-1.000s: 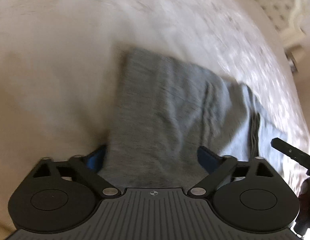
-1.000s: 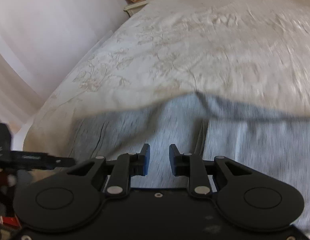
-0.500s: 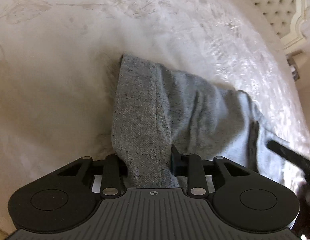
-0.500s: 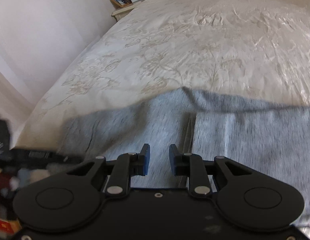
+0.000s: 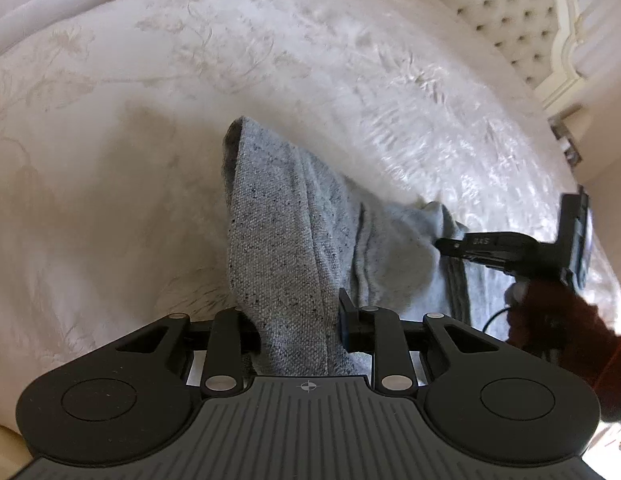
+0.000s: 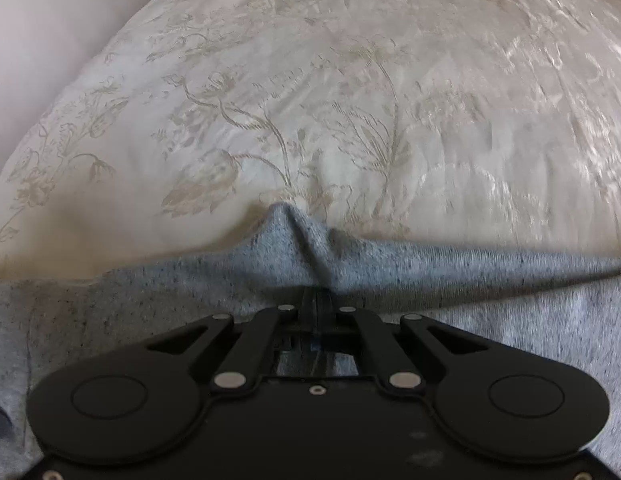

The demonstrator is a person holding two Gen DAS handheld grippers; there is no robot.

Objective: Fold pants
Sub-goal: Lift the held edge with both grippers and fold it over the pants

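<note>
Pants [image 5: 286, 248] of grey speckled knit lie on a bed covered by a cream bedspread [image 5: 142, 168] woven with a floral pattern. Left gripper [image 5: 298, 320]: its jaws pinch a thick fold of the grey fabric, which rises off the bedspread in a narrow ridge running away from the camera to a raised corner. Right gripper [image 6: 316, 300]: its jaws are pressed together on the far edge of the pants, and the cloth puckers into a small peak just beyond the fingertips, with the hem stretching to either side along the bedspread. In the left wrist view the right gripper [image 5: 450, 246] appears at the right, its tip touching the fabric, carried by a hand [image 5: 550, 316] in a dark red sleeve [image 5: 606, 364]. A tufted cream headboard [image 5: 502, 20] stands at the far end of the bed.
</note>
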